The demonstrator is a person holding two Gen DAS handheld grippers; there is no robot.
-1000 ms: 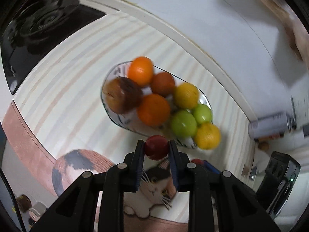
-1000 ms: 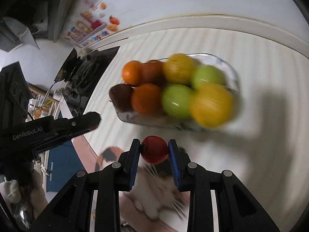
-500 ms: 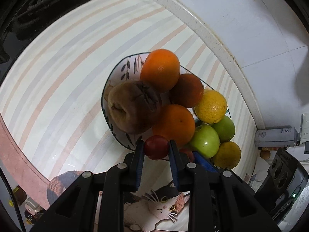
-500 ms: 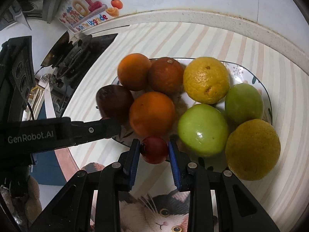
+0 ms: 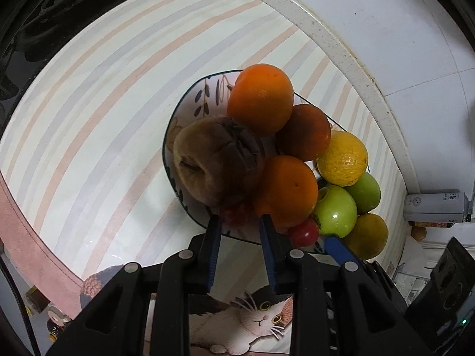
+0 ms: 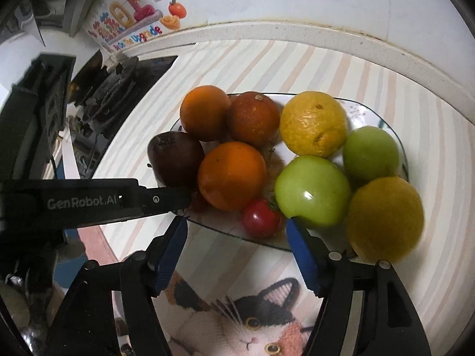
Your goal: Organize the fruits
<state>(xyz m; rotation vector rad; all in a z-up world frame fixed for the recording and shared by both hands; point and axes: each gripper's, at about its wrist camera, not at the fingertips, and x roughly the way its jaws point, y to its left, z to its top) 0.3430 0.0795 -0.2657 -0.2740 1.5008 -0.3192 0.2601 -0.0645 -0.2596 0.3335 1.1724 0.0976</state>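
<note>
Kitchen counter: white wall behind, pale stone ledge, black stove (image 6: pixel 118 89) far to the left of both claws. Striped cloth (image 5: pixel 104 112) covers the counter; a cat-print mat (image 6: pixel 252 320) lies directly beneath the claws.

Oval plate (image 6: pixel 371 112), just ahead of both claws, long axis running left to right in the right wrist view. Contents: oranges, yellow citrus, green apples, one dark shrivelled fruit.

Right gripper (image 6: pixel 237 237): jaws opening, pads clear of the cherry tomato (image 6: pixel 261 218), which rests on the plate's near rim between them, slightly ahead, touching nothing of the claw.

Left gripper (image 5: pixel 240 237): jaws just starting to part, a second small red fruit (image 5: pixel 237 210) blurred between the tips at the plate's near edge; contact cannot be told.

Judgement: the right claw is free to back away.
</note>
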